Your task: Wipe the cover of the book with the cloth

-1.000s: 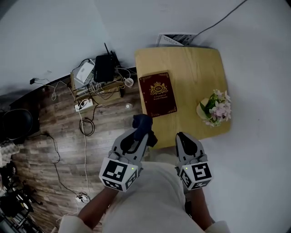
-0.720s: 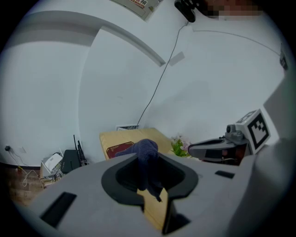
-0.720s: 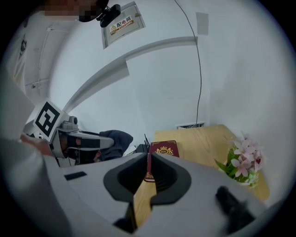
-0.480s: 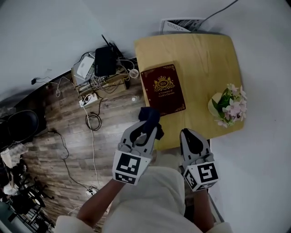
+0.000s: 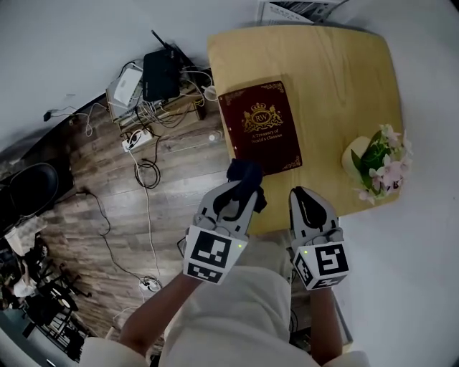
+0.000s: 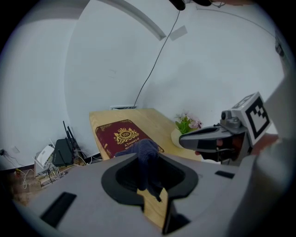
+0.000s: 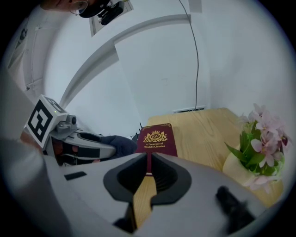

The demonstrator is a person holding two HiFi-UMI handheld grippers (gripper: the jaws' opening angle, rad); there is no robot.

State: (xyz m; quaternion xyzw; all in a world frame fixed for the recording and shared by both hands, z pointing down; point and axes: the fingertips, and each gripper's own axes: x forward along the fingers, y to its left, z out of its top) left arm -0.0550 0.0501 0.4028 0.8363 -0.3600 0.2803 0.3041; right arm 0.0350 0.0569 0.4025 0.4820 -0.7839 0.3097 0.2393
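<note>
A dark red book [image 5: 259, 127] with gold print lies flat on the left half of the small wooden table [image 5: 337, 79]. My left gripper [image 5: 241, 192] is shut on a dark blue cloth [image 5: 244, 175], which hangs bunched at the book's near left corner. In the left gripper view the cloth [image 6: 147, 155] fills the jaws of the left gripper [image 6: 148, 161], with the book [image 6: 121, 136] just beyond. My right gripper [image 5: 304, 199] hovers over the table's near edge, right of the book, shut and holding nothing. In the right gripper view the book [image 7: 156, 139] lies ahead of the right gripper [image 7: 149, 159].
A white pot of pink flowers [image 5: 378, 162] stands at the table's right edge. A black router [image 5: 159, 74], a white box and tangled cables lie on the wooden floor to the left. A printed sheet [image 5: 297, 10] lies behind the table.
Both grippers have moved forward toward the table. The cloth in the left gripper has come from off the table's edge up to the book's near corner.
</note>
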